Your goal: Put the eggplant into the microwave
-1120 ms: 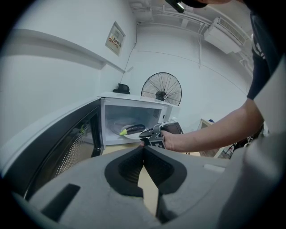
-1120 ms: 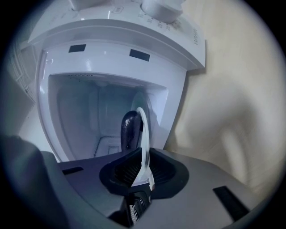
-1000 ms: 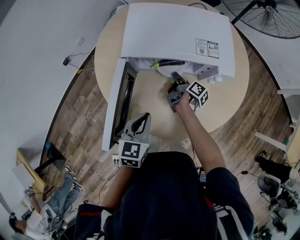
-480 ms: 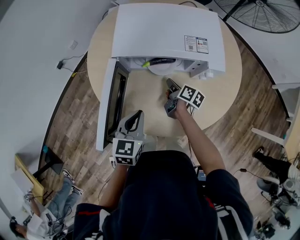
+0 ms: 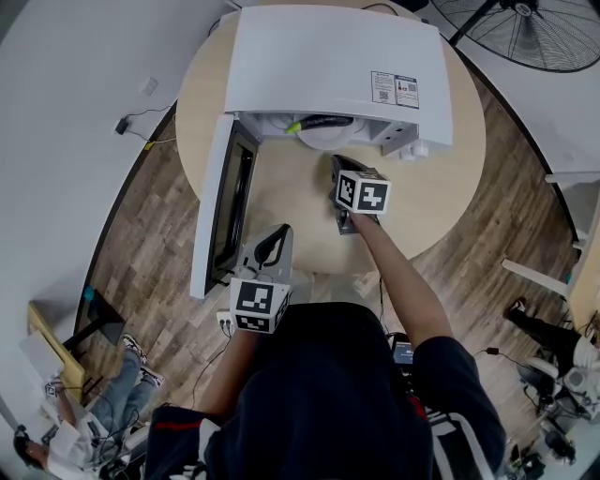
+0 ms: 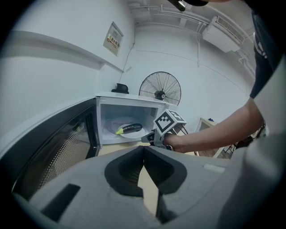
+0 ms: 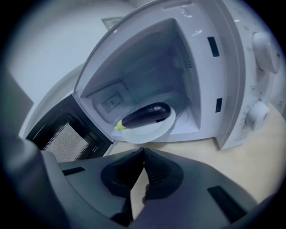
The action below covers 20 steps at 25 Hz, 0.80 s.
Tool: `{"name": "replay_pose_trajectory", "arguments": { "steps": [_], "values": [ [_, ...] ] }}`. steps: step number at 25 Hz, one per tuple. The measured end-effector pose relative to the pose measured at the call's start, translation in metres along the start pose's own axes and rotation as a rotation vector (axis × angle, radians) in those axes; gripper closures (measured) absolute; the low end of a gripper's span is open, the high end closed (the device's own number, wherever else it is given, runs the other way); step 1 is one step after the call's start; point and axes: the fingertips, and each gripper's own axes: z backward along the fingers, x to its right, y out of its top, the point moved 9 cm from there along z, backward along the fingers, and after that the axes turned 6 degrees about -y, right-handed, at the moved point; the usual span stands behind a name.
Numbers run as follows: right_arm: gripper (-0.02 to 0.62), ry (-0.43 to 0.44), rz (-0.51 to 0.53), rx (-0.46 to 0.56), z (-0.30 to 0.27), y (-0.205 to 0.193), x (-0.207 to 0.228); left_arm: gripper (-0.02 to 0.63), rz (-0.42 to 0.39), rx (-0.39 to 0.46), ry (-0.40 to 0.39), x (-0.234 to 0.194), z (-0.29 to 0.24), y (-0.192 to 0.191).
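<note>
A dark purple eggplant (image 7: 145, 114) with a green stem lies on a white plate (image 7: 147, 129) inside the open white microwave (image 5: 333, 61). From the left gripper view the eggplant (image 6: 129, 129) shows in the cavity too. My right gripper (image 5: 336, 169) hovers over the table just in front of the cavity, jaws shut and empty, pointing at the plate. My left gripper (image 5: 277, 242) stays back at the table's near edge beside the open door (image 5: 220, 206), jaws shut with nothing between them.
The microwave stands on a round wooden table (image 5: 431, 197). Its door swings out to the left. A standing fan (image 5: 525, 28) is at the far right on the wood floor. A cable (image 5: 141, 122) lies at the left.
My right gripper has drawn back a little from the cavity and rotated, so its marker cube now faces up. The left gripper has hardly moved.
</note>
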Motion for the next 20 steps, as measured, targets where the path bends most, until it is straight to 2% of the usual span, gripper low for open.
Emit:
{"name": "replay_pose_trajectory", "arguments": {
  "steps": [3, 7, 20],
  "values": [
    [0.583, -0.026, 0.062, -0.003, -0.004, 0.0, -0.003, 0.592, 0.001, -0.001, 0.005, -0.001, 0.0, -0.001],
    [0.583, -0.045, 0.094, 0.013, -0.009, 0.004, -0.003, 0.592, 0.008, -0.004, 0.015, -0.004, 0.002, -0.003],
    [0.583, -0.051, 0.116, 0.025, -0.023, 0.019, -0.002, 0.592, 0.024, -0.014, 0.032, -0.011, 0.002, -0.006]
  ]
}}
